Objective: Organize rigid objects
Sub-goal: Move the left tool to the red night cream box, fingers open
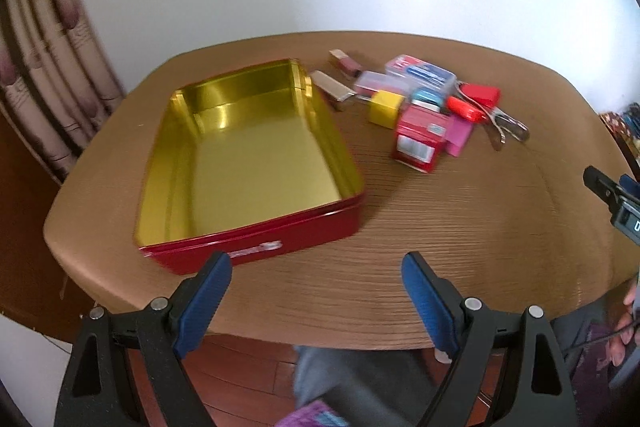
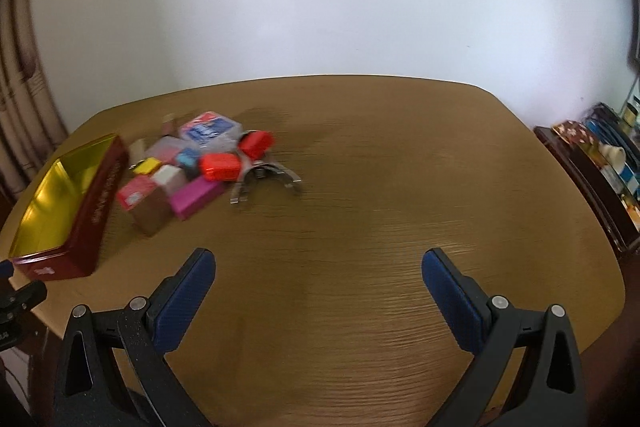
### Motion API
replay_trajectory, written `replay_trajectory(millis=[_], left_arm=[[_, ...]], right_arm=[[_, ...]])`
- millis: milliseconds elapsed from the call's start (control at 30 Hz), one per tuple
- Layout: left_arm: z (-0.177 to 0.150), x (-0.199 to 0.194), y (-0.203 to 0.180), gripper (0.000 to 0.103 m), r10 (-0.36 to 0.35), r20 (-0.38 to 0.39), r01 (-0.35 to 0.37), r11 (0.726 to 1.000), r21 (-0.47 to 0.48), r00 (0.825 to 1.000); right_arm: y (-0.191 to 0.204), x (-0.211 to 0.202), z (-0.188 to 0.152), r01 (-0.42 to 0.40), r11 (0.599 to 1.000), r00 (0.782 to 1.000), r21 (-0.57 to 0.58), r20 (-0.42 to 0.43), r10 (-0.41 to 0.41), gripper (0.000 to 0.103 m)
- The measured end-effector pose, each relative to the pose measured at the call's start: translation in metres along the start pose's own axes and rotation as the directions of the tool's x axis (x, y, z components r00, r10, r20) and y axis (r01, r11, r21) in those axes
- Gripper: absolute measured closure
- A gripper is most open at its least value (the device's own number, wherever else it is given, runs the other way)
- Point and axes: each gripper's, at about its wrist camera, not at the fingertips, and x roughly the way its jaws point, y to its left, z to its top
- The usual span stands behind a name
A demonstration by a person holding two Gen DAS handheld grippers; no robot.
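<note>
From the left wrist we see our left tool (image 1: 316, 267) spread wide with nothing in it, hovering at the near edge of the surface (image 1: 460, 211). The open red tin (image 1: 256, 163) sits just ahead, empty; beside it lies the pile of small boxes (image 1: 416, 107).

From the right wrist, our right tool (image 2: 318, 267) is equally wide and bare, well short of the pile. We judge the boxes light, stiff and slick; grip each across its flat sides. The metal clips (image 2: 264, 179) look awkward.

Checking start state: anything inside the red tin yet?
Nothing visible inside the open red rectangular metal tin: its gold floor shows bare. Only the strip behind its near wall is hidden in the left wrist view.
</note>
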Motion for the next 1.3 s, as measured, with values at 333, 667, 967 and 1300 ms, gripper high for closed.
replay_trajectory(millis=[333,667,967,1300], left_arm=[[0.042,0.031,-0.040,0.014,-0.078,-0.071,0.082,0.995,0.063,0.994],[0.099,0.070,-0.051,0.014,-0.104,-0.115,0.115,0.989,0.097,0.988],[0.109,0.102,-0.062,0.014,-0.130,-0.184,0.154,0.981,0.121,0.974],[0.115,0.130,-0.057,0.054,-0.113,-0.196,0.140,0.982,0.126,0.974]], right_arm=[[-0.043,0.027,-0.005,0.035,0.998,0.997,0.047,-0.065,-0.032,0.000],[-0.062,0.052,-0.013,0.040,0.996,0.989,0.076,-0.142,-0.029,0.000],[-0.057,0.063,-0.019,0.031,0.998,0.984,0.055,-0.175,-0.021,0.000],[-0.054,0.065,-0.020,0.040,0.999,0.984,0.027,-0.173,-0.035,0.000]])
